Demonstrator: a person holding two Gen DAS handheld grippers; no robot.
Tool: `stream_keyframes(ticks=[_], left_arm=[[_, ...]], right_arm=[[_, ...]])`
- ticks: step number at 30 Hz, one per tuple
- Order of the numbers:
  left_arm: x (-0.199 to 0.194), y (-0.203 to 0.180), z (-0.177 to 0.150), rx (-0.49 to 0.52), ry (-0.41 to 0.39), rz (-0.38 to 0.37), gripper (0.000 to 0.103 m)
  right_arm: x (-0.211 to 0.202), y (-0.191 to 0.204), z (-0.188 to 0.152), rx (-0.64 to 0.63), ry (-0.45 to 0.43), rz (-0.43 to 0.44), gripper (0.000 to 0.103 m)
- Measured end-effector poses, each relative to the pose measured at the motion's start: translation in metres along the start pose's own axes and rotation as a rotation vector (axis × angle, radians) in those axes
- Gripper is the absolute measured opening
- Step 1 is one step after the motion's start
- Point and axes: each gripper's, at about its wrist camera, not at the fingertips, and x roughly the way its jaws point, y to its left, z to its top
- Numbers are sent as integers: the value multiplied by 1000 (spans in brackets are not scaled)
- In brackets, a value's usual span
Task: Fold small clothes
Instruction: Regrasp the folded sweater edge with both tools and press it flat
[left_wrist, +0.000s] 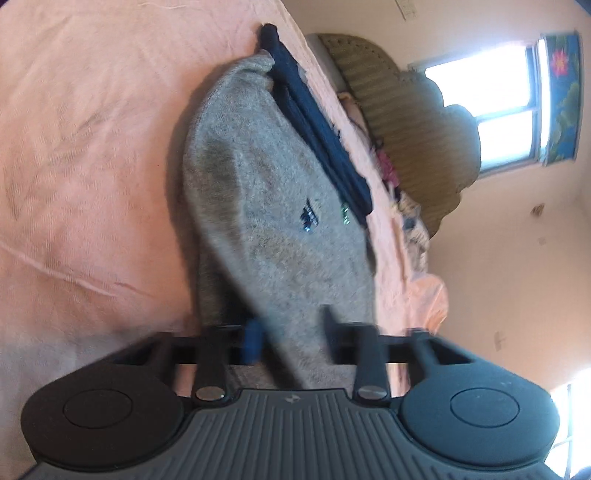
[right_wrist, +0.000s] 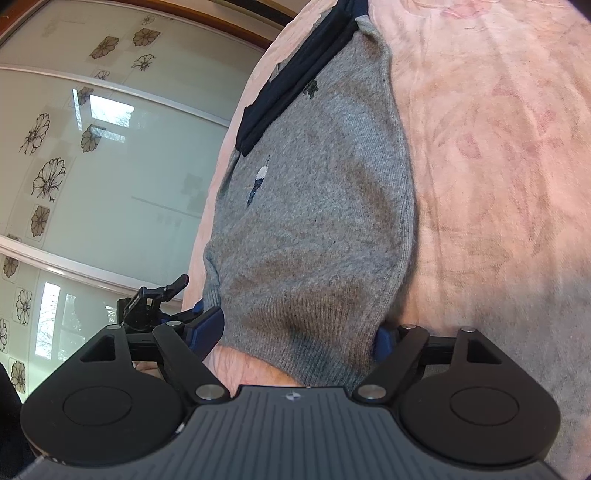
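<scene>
A small grey knitted sweater (left_wrist: 273, 206) with small embroidered motifs lies on a pink bedsheet (left_wrist: 85, 147). A dark navy garment (left_wrist: 314, 122) lies along its far edge. My left gripper (left_wrist: 291, 332) has its jaws partly apart, with the grey sweater's edge between the blue pads. In the right wrist view the same sweater (right_wrist: 317, 206) and navy garment (right_wrist: 291, 81) show. My right gripper (right_wrist: 299, 332) has its jaws wide apart on either side of the sweater's ribbed hem, and the left gripper (right_wrist: 159, 299) shows beyond it.
A woven straw mat (left_wrist: 399, 122) and a heap of clothes (left_wrist: 406, 206) lie past the bed's far edge, under a bright window (left_wrist: 491, 107). Frosted glass sliding doors with flower prints (right_wrist: 92, 166) stand beside the bed. The pink sheet (right_wrist: 498, 166) spreads wide beside the sweater.
</scene>
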Motion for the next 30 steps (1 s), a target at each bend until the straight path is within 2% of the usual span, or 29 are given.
stream_keyframes(ticks=[4, 5, 8, 9, 15, 19, 20, 23, 25, 26, 27, 29, 30], left_arm=[[-7, -6, 1, 78, 4, 106, 5], [-11, -7, 2, 93, -4, 132, 5], [-27, -9, 9, 140, -35, 181, 4], [-35, -9, 12, 156, -50, 196, 4], [-89, -3, 27, 211, -126, 258, 4], [-89, 28, 21, 172, -75, 336, 2], [-86, 38, 19, 149, -59, 335, 1], [-94, 50, 14, 89, -91, 276, 0], [-99, 52, 11, 83, -88, 252, 2], [-99, 51, 10, 83, -75, 240, 3], [-99, 52, 7, 75, -64, 229, 5], [-97, 56, 2, 38, -50, 171, 13], [-92, 56, -1, 8, -52, 130, 23]], right_arm=[[3, 2, 1, -2, 0, -30, 75], [4, 3, 0, -3, -4, -45, 70], [12, 3, -1, -30, 36, -168, 11], [12, 2, -2, -32, 30, -156, 10], [-10, 14, -1, -102, 16, -160, 10], [-27, 7, -1, -106, 32, -219, 10], [-25, 2, -1, -90, 38, -227, 10], [-12, -11, -3, -41, 103, -149, 12], [-11, -13, -4, -13, 91, -135, 16], [-13, -14, -4, -1, 86, -112, 25], [-17, -13, -4, 0, 71, -88, 42], [-22, -12, -5, 3, 49, -41, 60], [-22, -11, -5, 1, 45, -31, 65]])
